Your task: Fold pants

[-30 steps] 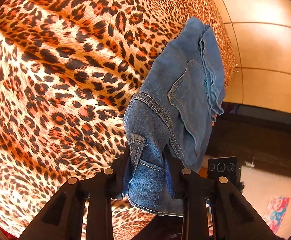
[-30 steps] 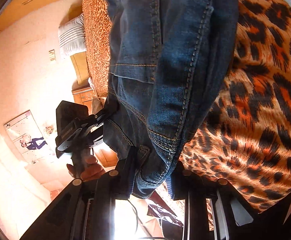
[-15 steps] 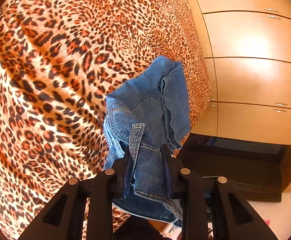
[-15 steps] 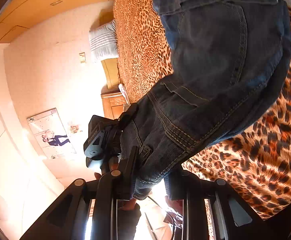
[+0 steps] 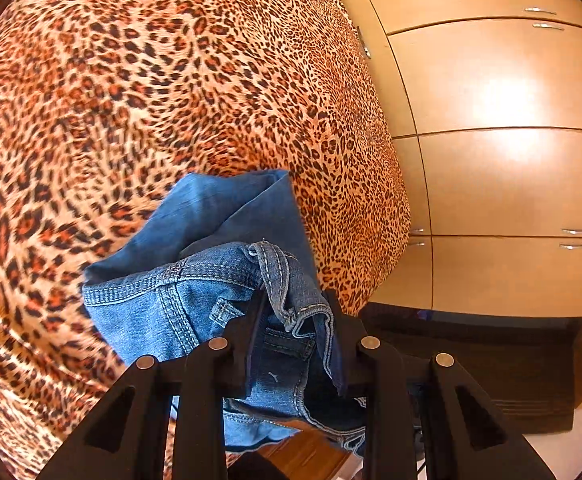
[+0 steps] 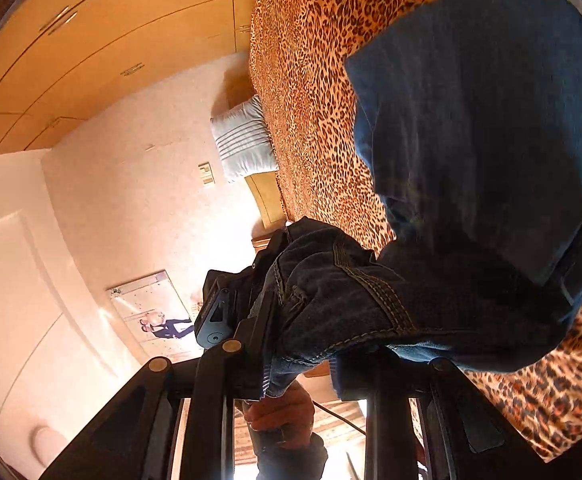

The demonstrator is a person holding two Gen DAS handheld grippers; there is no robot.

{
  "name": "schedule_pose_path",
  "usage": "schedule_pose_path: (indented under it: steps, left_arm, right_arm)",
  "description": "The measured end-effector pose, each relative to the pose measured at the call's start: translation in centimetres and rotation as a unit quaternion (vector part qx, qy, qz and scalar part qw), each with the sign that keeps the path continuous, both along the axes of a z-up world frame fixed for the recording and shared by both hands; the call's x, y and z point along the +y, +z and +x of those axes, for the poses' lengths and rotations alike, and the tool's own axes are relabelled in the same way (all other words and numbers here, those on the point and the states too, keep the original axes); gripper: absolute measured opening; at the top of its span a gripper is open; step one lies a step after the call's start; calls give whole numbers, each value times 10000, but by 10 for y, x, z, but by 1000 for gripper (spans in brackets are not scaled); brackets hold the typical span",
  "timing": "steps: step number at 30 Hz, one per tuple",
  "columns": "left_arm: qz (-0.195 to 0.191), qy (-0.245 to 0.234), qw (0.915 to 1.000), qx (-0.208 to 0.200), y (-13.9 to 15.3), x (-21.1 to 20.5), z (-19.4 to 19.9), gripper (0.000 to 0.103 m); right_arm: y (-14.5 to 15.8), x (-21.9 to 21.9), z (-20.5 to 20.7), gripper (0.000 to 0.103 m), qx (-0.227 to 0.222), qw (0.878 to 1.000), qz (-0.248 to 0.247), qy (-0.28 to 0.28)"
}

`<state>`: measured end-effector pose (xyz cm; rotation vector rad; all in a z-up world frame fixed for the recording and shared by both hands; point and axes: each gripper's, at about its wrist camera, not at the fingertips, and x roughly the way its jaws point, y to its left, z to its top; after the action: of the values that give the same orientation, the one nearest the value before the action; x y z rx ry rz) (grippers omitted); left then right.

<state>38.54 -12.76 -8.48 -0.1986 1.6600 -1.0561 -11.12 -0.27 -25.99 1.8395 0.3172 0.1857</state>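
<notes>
The blue denim pants [image 5: 195, 292] hang bunched over the leopard-print bed cover [image 5: 151, 92]. My left gripper [image 5: 293, 312] is shut on the waistband with its belt loop, and the stitched hem spills below the fingers. In the right wrist view the pants [image 6: 471, 152] fill the right half as a dark folded mass. My right gripper [image 6: 303, 320] is shut on another part of the waistband. Beyond it a hand [image 6: 281, 416] holds the other gripper's body [image 6: 219, 316], also buried in denim. The lower legs of the pants are hidden.
Wooden wardrobe doors [image 5: 499, 180] stand close beside the bed's far edge. A striped pillow [image 6: 243, 140] lies at the head of the bed against a pale wall with a framed picture [image 6: 155, 312]. A dark cabinet base [image 5: 471, 360] sits below the wardrobe.
Both grippers have carried the waistband up and along the bed. The pants, spread long a second ago, now bunch into a shorter heap. More wardrobe and wall have come into view.
</notes>
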Motion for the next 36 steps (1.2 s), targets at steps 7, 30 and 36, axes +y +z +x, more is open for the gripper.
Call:
schedule_pose_path:
  steps: [7, 30, 36]
  left_arm:
    - [1180, -215, 9927, -153, -66, -153, -47, 26]
    - [1148, 2378, 9645, 89, -48, 13, -79, 83]
    - [1252, 2952, 9464, 387, -73, 18, -81, 81]
  right_arm:
    - [-61, -91, -17, 33, 204, 9933, 1123, -185]
    - [25, -202, 122, 82, 586, 9565, -1321, 2533]
    - [13, -164, 192, 75, 1317, 9186, -2290, 2938]
